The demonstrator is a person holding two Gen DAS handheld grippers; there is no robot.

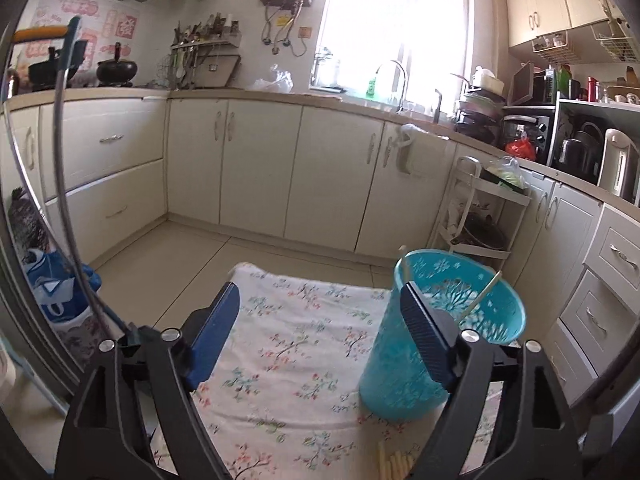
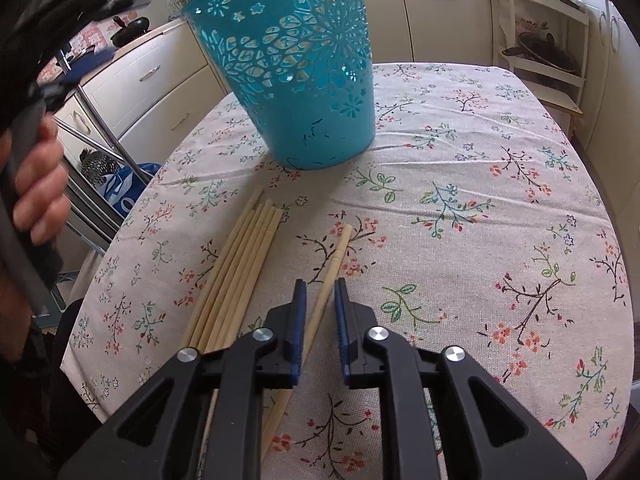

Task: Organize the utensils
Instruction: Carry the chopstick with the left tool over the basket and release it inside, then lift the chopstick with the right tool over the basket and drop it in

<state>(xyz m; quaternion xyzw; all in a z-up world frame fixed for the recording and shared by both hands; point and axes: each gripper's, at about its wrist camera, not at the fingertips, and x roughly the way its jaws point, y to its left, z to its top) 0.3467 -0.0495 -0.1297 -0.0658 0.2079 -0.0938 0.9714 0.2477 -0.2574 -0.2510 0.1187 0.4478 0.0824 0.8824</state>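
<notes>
Left tongs: the left gripper (image 1: 320, 320) is hanging above the floral tablecloth (image 1: 288, 360) with its jaws standing wide apart and nothing between the blue pads (image 1: 216, 332).
Basket from the left tongs: the teal basket (image 1: 400, 380) is standing upright just past the right-hand finger, which is overlapping its near wall; two chopsticks in the basket (image 1: 482, 296) are leaning against its rim.
Right tongs: the right gripper (image 2: 320, 292) is pointing down at the table, its jaws narrowly parted on either side of a single chopstick (image 2: 340, 248); the pads are lying close beside it, but whether they are pressing on it I cannot tell.
Single chopstick: it is lying flat on the cloth, running from under the tongs forward and slightly right toward the basket.
Bundle: a bundle of chopsticks (image 2: 236, 268) is lying on the cloth just left of the right tongs, fanning slightly toward the basket.
Basket from the right tongs: the basket (image 2: 296, 76) is standing ahead, beyond the chopstick tips and apart from them.
Person: a hand (image 2: 38, 184) is gripping a handle at the far left of the right view.
</notes>
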